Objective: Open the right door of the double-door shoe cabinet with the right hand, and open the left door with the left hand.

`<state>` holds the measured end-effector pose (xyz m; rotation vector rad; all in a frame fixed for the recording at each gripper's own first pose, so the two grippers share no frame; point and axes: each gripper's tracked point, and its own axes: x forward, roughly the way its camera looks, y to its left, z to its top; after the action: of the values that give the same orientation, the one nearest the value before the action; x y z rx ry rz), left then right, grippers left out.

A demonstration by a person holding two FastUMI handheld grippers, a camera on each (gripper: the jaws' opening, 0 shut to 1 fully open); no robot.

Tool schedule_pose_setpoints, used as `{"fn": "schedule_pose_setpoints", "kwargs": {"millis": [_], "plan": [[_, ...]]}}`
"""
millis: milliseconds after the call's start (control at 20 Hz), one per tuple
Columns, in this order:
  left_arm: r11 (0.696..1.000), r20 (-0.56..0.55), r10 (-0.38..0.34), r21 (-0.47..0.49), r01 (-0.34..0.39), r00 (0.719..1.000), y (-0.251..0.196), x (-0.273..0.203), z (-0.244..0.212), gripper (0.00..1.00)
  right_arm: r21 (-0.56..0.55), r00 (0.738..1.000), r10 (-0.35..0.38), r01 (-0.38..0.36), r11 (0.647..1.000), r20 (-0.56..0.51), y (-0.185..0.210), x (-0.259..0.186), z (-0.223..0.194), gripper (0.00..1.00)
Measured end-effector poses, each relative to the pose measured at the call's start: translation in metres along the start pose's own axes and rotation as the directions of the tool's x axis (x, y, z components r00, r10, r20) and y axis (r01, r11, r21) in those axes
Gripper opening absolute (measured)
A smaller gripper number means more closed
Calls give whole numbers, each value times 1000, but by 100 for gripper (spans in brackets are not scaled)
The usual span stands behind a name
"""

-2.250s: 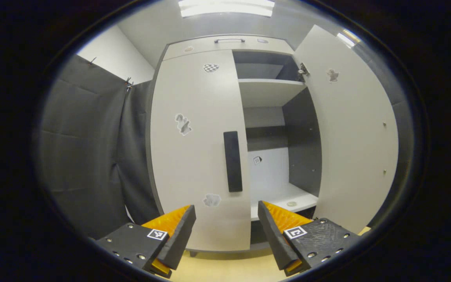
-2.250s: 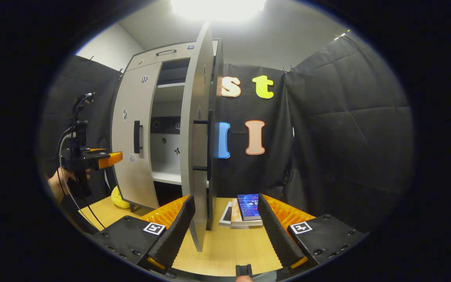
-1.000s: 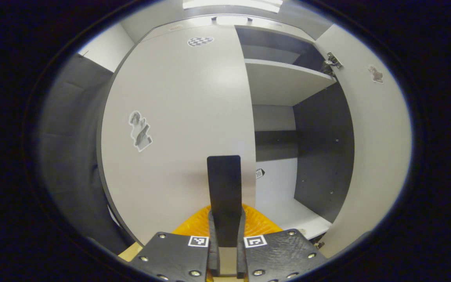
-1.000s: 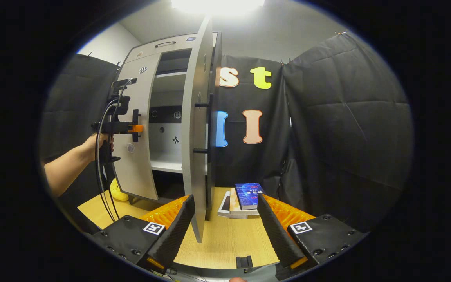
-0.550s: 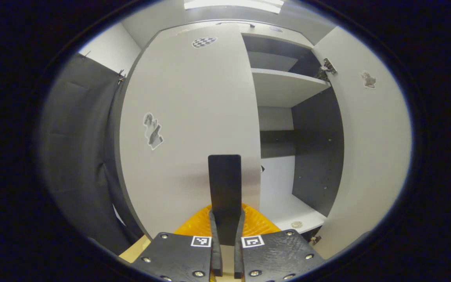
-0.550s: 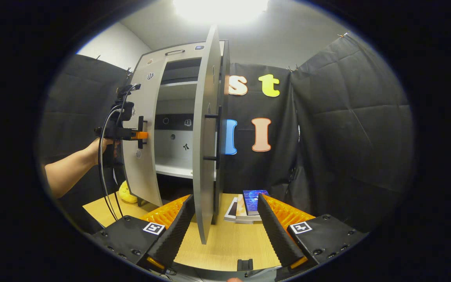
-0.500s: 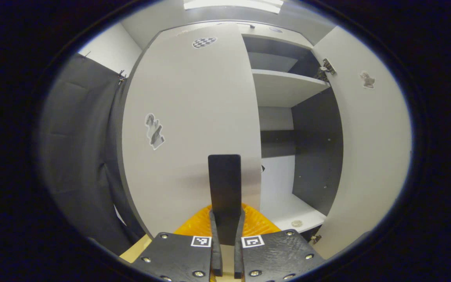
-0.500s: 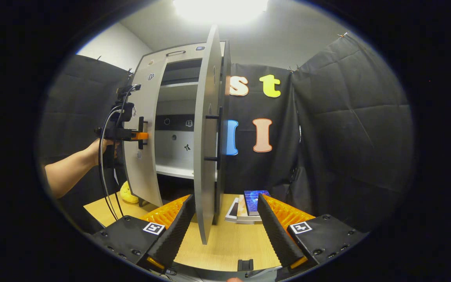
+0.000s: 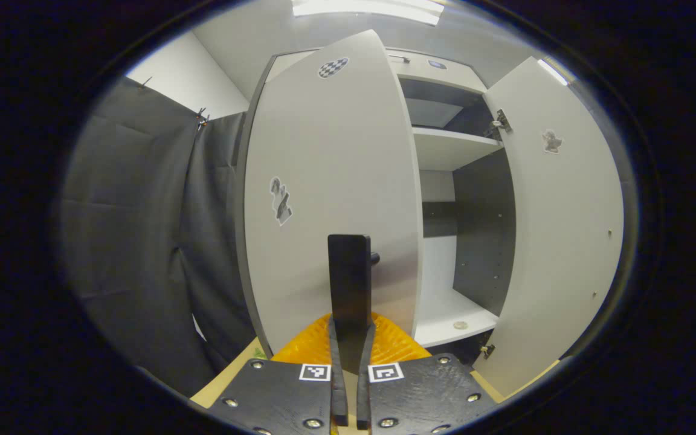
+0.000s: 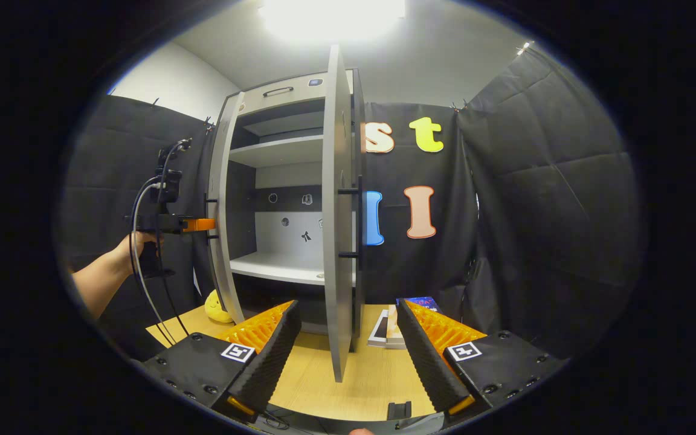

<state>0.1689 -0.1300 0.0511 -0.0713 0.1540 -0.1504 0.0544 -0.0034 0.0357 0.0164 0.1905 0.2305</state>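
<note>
Both doors now gape: left tool (image 9: 348, 338) clamps handle (image 9: 348, 284), right tool (image 10: 348, 356) spread, empty.

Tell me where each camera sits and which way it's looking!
Left gripper view: rides on the left gripper, close up against the left door, whose black handle its two fingers pinch at the bottom.
Right gripper view: rides on the right gripper, farther back over the wooden tabletop, facing the open right door edge-on; its own fingers spread wide, and the person's hand holds the left gripper off to the side.
Shared: the shoe cabinet's shelves and both doors.
</note>
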Motion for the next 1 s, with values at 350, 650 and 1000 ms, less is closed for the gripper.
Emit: {"fn": "schedule_pose_setpoints", "kwargs": {"millis": [350,650,1000], "plan": [[998,-1,-62,-27,62,998,19,-19,5,7,-16,1000,17,-17,1000,-9,47,0,-6,100],[997,4,-74,-26,74,997,38,-31,3,7,-15,999,18,-18,1000,-37,80,11,-16,100],[1000,8,-10,-13,10,1000,96,-40,-4,6,5,997,57,-56,998,-43,121,20,-20,100]]}}
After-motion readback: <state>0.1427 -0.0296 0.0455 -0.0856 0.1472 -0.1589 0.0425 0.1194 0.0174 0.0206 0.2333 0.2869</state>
